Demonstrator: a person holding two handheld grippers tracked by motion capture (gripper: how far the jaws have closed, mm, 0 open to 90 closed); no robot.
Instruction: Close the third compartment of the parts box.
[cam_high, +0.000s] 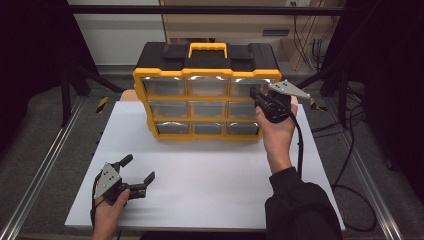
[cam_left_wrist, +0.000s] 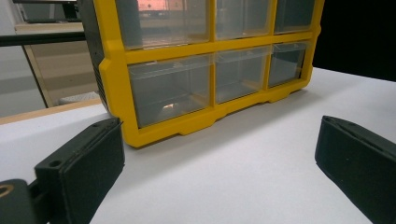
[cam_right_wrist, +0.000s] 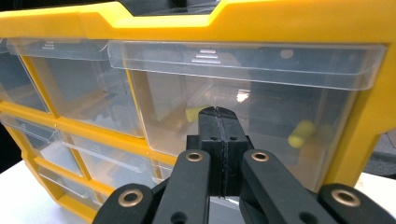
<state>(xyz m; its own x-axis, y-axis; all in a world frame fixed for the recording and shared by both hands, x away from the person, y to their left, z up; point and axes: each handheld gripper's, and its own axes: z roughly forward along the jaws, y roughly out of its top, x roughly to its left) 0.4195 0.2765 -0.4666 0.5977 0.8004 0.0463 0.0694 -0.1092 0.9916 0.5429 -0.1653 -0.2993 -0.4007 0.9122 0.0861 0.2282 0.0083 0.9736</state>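
Observation:
A yellow-and-black organizer (cam_high: 165, 71) with three rows of clear drawers stands at the back of the white table (cam_high: 210, 170). My right gripper (cam_high: 254, 93) is shut, jaws pressed together with nothing between them, and its tips are at the front of the top right drawer (cam_high: 245, 86). In the right gripper view the shut tips (cam_right_wrist: 218, 114) sit just under that drawer's clear lip (cam_right_wrist: 280, 60), and small yellow pieces (cam_right_wrist: 301, 133) lie inside. My left gripper (cam_high: 139, 167) rests open on the table at the front left. Its jaws stand wide apart (cam_left_wrist: 219, 140), facing the organizer's bottom row (cam_left_wrist: 168, 91).
The organizer has a yellow carry handle (cam_high: 208, 48) on its black lid. Black cables (cam_high: 350, 165) trail over the floor to the right of the table. Metal rails (cam_high: 45, 165) run along both sides, and dark frame posts (cam_high: 65, 80) stand at the back left.

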